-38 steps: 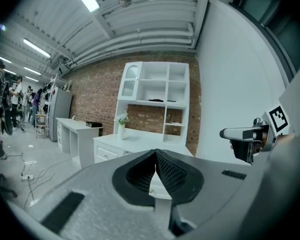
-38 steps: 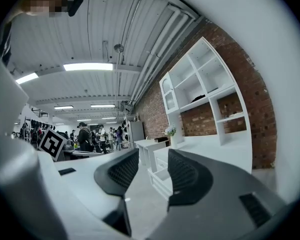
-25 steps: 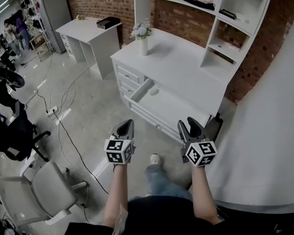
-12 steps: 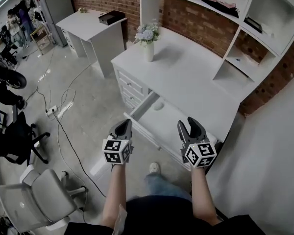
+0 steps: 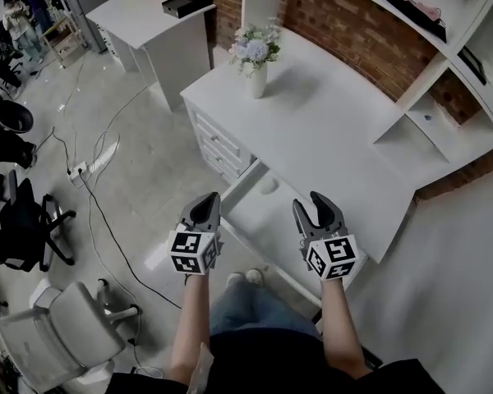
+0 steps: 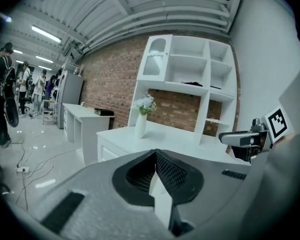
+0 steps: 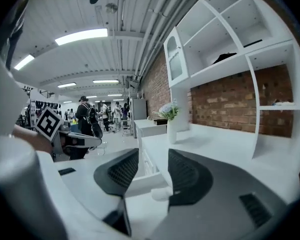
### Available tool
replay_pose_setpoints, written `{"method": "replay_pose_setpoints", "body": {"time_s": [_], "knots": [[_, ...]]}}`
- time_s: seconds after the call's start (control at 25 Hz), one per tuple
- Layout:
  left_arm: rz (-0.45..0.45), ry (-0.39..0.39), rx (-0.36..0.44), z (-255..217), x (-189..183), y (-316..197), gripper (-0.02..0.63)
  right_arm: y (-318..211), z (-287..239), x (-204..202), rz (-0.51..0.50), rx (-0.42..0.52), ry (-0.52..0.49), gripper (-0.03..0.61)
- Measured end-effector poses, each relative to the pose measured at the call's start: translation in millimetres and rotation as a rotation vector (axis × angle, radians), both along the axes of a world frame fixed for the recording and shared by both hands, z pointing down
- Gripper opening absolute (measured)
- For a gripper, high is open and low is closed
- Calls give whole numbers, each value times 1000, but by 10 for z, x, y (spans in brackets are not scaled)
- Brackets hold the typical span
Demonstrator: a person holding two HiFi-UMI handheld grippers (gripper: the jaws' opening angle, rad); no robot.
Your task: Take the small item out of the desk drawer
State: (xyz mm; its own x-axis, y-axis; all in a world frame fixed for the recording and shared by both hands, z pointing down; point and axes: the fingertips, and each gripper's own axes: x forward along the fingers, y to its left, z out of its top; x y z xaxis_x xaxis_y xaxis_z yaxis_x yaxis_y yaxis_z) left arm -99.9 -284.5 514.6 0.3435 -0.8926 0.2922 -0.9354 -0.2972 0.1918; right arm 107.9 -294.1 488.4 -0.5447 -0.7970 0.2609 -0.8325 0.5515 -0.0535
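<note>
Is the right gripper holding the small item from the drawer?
No, the jaws of the right gripper stand apart with nothing clamped, and the small item lies in the open drawer.

Lighting: bright, even; supplied by ceiling tube lamps (image 7: pixel 82 35). Shadows soft, e.g. cast beside vase (image 5: pixel 258 79) on desk (image 5: pixel 329 130). Gripper views: heavy fisheye w/ dark vignetted corners, fg. blurred. Head view sharp.
</note>
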Motion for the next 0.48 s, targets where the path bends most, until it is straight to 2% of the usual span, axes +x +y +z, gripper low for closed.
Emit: {"method": "replay_pose_setpoints", "body": {"time_s": [0.12, 0.2, 0.32, 0.48], "knots": [[4, 18, -11, 30, -55, -180, 9, -126, 124, -89, -26, -10, 105, 166], [18, 23, -26, 72, -48, -240, 9, -167, 252, -184, -74, -23, 209, 166], [32, 28, -43, 134, -48, -266, 9, -193, 437, -367, -181, -9, 432, 166], [31, 47, -74, 289, -109, -271, 9, -295, 751, -634, -342, 70, 775, 166]]}}
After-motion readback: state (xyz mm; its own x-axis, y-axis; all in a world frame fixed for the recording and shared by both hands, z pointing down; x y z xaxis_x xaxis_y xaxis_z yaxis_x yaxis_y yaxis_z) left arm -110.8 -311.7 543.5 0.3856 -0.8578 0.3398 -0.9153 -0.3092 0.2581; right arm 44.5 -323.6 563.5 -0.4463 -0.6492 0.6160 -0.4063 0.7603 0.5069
